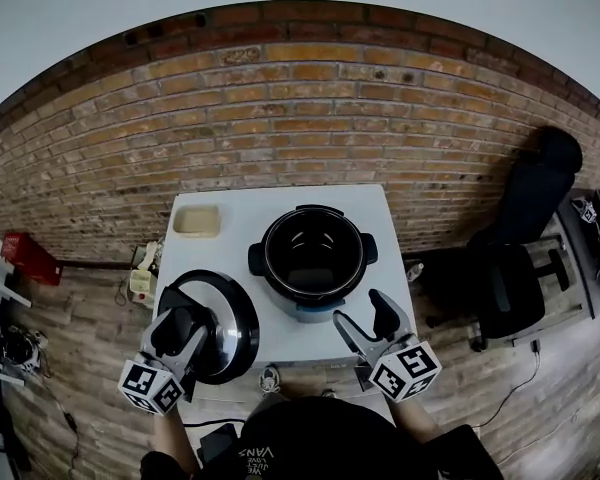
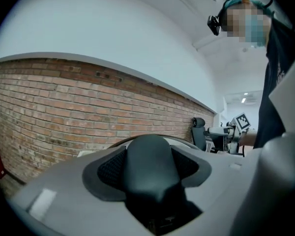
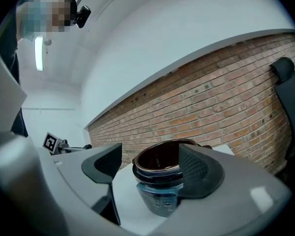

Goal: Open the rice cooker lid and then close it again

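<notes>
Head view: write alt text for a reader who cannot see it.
The open cooker stands on a white table by a brick wall. The left gripper holds its lid beside it; the right gripper hovers open.

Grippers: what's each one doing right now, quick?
Left gripper: jaws shut on the lid handle.
Right gripper: jaws open, holding nothing.
</notes>
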A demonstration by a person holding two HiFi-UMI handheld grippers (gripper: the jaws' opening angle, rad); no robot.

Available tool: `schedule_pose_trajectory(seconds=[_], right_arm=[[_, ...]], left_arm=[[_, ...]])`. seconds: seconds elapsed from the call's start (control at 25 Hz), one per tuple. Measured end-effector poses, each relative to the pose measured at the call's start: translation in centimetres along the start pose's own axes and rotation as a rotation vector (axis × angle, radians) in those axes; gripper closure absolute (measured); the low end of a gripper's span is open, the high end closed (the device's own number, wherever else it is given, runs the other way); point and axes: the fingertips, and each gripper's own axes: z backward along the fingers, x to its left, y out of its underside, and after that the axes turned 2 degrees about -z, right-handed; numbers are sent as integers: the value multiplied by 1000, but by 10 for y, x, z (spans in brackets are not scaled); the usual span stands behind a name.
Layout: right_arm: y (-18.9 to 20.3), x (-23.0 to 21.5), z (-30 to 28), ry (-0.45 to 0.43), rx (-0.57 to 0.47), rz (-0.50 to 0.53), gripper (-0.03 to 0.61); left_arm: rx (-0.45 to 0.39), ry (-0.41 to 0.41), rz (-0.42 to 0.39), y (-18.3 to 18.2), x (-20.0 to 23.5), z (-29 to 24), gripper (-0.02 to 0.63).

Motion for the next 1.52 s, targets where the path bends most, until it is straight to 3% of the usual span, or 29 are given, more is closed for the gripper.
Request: schedule_pose_trajectory(seconds=[0.44, 0.72, 1.28, 1.52], right_arm=[[0, 11, -12, -46, 21, 11, 224], [-4, 4, -9, -6, 11, 4, 224], [-9, -31, 18, 192, -65, -31, 224], [-12, -45, 37, 315, -108, -43, 224]], left_arm=[[-18, -48, 13, -1, 2, 15, 334], [-23, 35, -36, -12, -1, -14, 334], [-7, 485, -274, -58, -57, -135, 334], [26, 761, -456, -58, -97, -184, 334]])
